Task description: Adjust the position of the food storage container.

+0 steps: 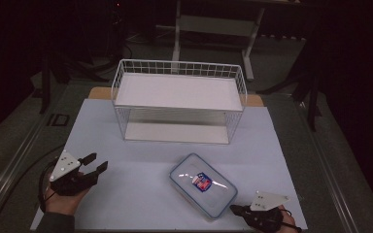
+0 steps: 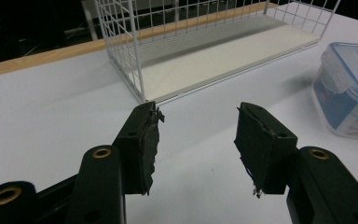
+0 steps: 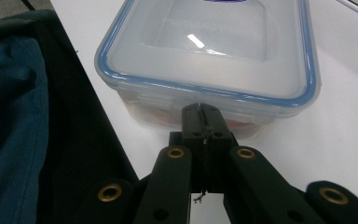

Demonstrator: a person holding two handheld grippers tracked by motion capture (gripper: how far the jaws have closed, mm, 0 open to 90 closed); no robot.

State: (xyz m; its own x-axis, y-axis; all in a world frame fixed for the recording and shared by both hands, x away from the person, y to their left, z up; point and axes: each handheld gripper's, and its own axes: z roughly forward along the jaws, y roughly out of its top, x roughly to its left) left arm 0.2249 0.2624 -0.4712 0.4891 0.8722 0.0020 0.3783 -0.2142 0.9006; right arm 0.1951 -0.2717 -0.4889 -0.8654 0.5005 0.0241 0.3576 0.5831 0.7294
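Glossy clear plastic box [image 1: 203, 184] with blue-rimmed lid, white-coated wire basket [image 1: 179, 100], matt white tabletop [image 1: 141, 170].

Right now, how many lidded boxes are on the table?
1: the box lies on the white mat, in front of the wire rack, by the right gripper.

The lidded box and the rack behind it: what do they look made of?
The box: clear, glossy plastic, judging by its see-through lid with glare and a blue rim seal. The rack: probably white-coated metal wire, going by its thin grid walls, with flat matte white shelf boards.
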